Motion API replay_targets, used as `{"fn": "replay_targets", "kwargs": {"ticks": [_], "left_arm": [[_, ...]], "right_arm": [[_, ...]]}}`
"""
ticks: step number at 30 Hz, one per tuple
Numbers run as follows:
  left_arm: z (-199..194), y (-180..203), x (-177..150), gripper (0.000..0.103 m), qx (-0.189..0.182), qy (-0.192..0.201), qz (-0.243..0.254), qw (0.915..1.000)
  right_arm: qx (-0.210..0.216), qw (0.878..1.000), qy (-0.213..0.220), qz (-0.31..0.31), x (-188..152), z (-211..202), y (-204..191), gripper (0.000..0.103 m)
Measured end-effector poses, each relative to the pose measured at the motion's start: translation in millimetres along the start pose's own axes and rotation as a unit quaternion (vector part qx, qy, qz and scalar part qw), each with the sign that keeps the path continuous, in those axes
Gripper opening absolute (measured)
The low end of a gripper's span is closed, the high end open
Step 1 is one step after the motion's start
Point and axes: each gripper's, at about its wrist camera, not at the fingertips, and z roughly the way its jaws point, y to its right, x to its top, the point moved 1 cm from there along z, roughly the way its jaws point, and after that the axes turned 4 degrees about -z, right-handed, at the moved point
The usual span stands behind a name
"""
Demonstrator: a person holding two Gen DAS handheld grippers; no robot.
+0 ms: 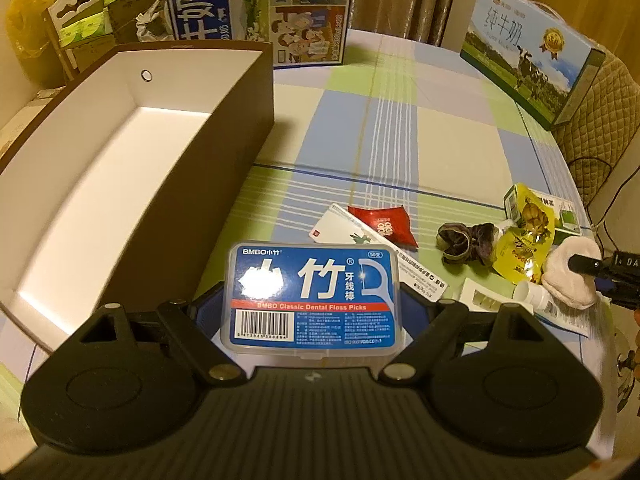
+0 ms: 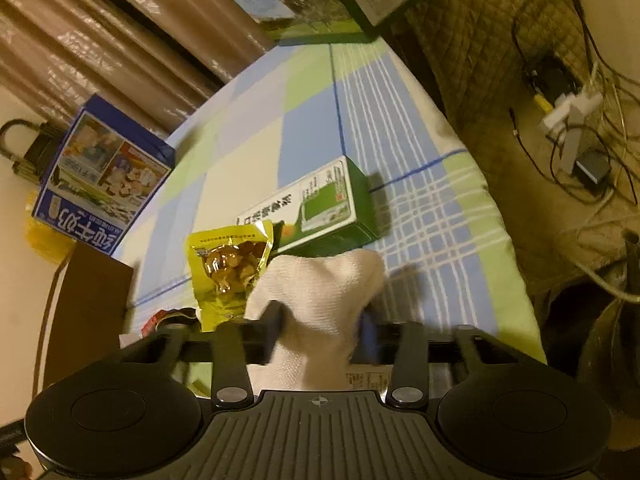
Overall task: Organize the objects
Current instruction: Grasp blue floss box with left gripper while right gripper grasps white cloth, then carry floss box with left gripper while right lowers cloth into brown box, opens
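Each of your grippers has hold of something above a checked worktop.

Your left gripper (image 1: 310, 300) has its fingers closed on a floss pick box (image 1: 312, 298), which sits flat between them just right of the open brown box (image 1: 132, 152). The floss pick box is a clear plastic case with a blue label, white lettering, a red stripe and a barcode. Your right gripper (image 2: 320, 336) has its fingers pressed into a white cloth (image 2: 320, 300), bunched and ribbed, which rises between them; part of this view is blurred. Beside the cloth lie a yellow snack pouch (image 2: 228, 272) and a green carton (image 2: 320, 204). The worktop (image 1: 400, 140) wears a cloth of blue, green and cream squares. Two milk cartons (image 1: 256, 8) stand at its far edge, with brown curtains behind.
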Motion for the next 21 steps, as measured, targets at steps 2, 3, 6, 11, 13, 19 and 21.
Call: {"fn": "replay_targets", "kwargs": {"ticks": [2,3,6,11,13,19,21], "left_arm": [[-5.5,-3.7,0.8,0.083,-0.003,0.004,-0.004,1.0000],[-9.0,-5.5,1.6,0.083,-0.005,0.008,-0.005,0.9999],[-19.9,-11.2,5.8,0.083,-0.012,0.019,-0.005,0.9997],[-38.2,-20.7,19.5,0.083,-0.033,0.040,0.004,0.9986],[-44.5,-26.8,26.0,0.083,-0.043,0.049,0.010,0.9978],[-60.9,-62.2,43.0,0.083,-0.062,0.058,0.022,0.9961],[-66.3,-80.8,46.5,0.083,-0.061,0.062,0.021,0.9960]], "right_arm": [[-0.001,1.000,0.005,-0.015,0.6,-4.8,-4.3,0.027],[-0.005,1.000,0.008,-0.023,0.6,-8.0,-7.7,0.027],[-0.012,0.999,0.033,-0.037,-0.2,-24.6,-18.7,0.026],[-0.003,0.997,0.072,-0.039,-0.5,-54.5,-46.7,0.026],[0.002,0.996,0.080,-0.045,-2.1,-64.4,-61.8,0.026],[0.034,0.993,0.082,-0.074,-24.8,-79.0,-132.6,0.026],[0.054,0.992,0.071,-0.092,-36.8,-74.3,-164.0,0.026]]}}
